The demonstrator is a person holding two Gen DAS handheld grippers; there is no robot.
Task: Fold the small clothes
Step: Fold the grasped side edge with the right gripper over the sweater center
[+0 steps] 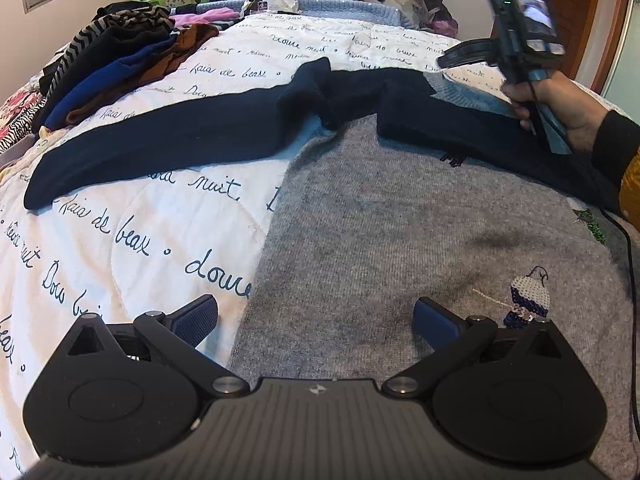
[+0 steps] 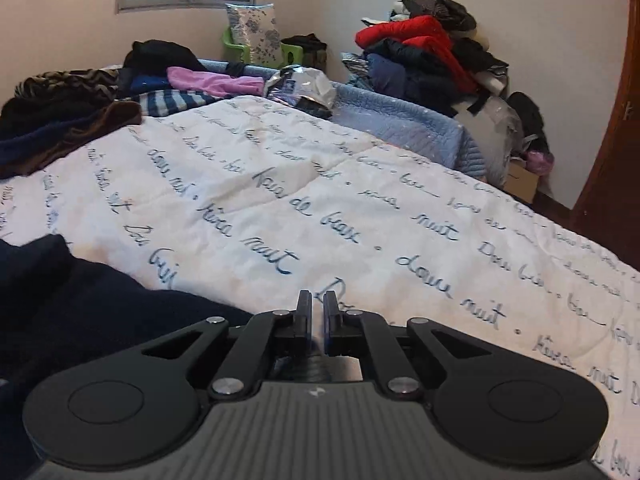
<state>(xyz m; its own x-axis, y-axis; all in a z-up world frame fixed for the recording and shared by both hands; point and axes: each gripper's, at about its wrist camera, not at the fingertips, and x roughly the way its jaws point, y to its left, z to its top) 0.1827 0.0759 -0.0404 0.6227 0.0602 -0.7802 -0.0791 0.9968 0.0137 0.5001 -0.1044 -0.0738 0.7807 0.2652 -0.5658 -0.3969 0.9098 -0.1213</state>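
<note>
A grey knit sweater (image 1: 380, 240) with navy sleeves lies flat on the bed, a small beaded figure (image 1: 528, 296) stitched on its front. One navy sleeve (image 1: 160, 140) stretches out to the left over the bedspread. The other (image 1: 440, 116) lies bunched across the top of the grey body. My left gripper (image 1: 316, 308) hangs open just above the grey body's near-left edge, with nothing between its fingers. A hand holds my right gripper (image 1: 452, 58) raised past the sweater's far right corner. In the right wrist view this right gripper (image 2: 317, 300) is shut and empty over the bedspread, with navy fabric (image 2: 80, 312) lying to its left.
The white bedspread (image 1: 140, 240) with blue handwriting covers the bed. A heap of dark, striped and brown clothes (image 1: 112, 64) sits at its far left. A blue quilt (image 2: 400, 120) and a pile of jackets (image 2: 420, 52) lie beyond the bed. A black cable (image 1: 628, 260) trails at the right.
</note>
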